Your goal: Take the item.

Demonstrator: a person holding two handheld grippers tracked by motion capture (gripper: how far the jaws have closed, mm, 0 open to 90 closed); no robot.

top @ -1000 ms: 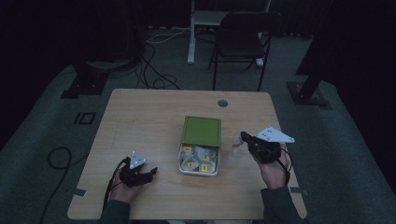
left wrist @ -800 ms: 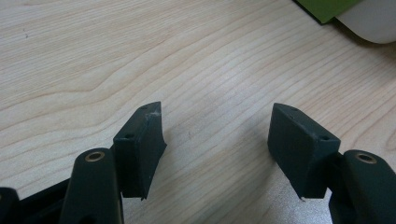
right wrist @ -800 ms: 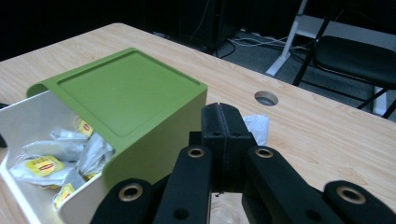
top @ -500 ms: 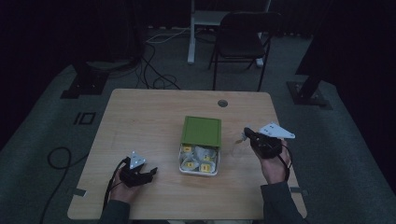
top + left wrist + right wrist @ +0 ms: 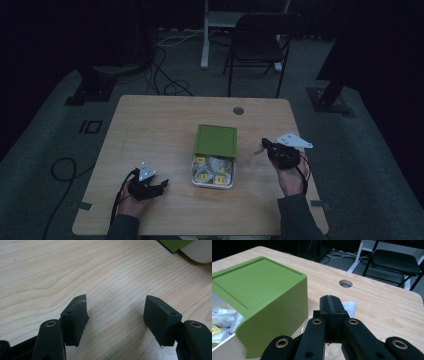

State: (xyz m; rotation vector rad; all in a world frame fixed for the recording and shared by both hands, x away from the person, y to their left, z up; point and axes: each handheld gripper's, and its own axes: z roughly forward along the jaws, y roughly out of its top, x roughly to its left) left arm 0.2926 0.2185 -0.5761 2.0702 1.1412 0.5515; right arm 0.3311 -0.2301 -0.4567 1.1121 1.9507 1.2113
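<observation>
A white box (image 5: 194, 181) with several yellow-labelled sachets (image 5: 204, 176) inside sits at the table's middle. A green lid (image 5: 216, 140) covers its far half; in the right gripper view the green lid (image 5: 259, 290) stands close on the left. My right gripper (image 5: 263, 145) hovers just right of the box, jaws pressed together (image 5: 331, 298), with a small white packet (image 5: 349, 307) showing at their tips. It seems pinched there. My left gripper (image 5: 162, 184) rests on the table left of the box, open and holding nothing (image 5: 116, 312).
The wooden table (image 5: 160, 125) has a round cable hole (image 5: 238, 110) near its far edge. A black chair (image 5: 262, 37) and a white desk leg (image 5: 205, 40) stand beyond it. Cables (image 5: 165, 75) lie on the floor.
My right gripper has drifted slightly to the right, away from the box, still shut. The left gripper has not moved.
</observation>
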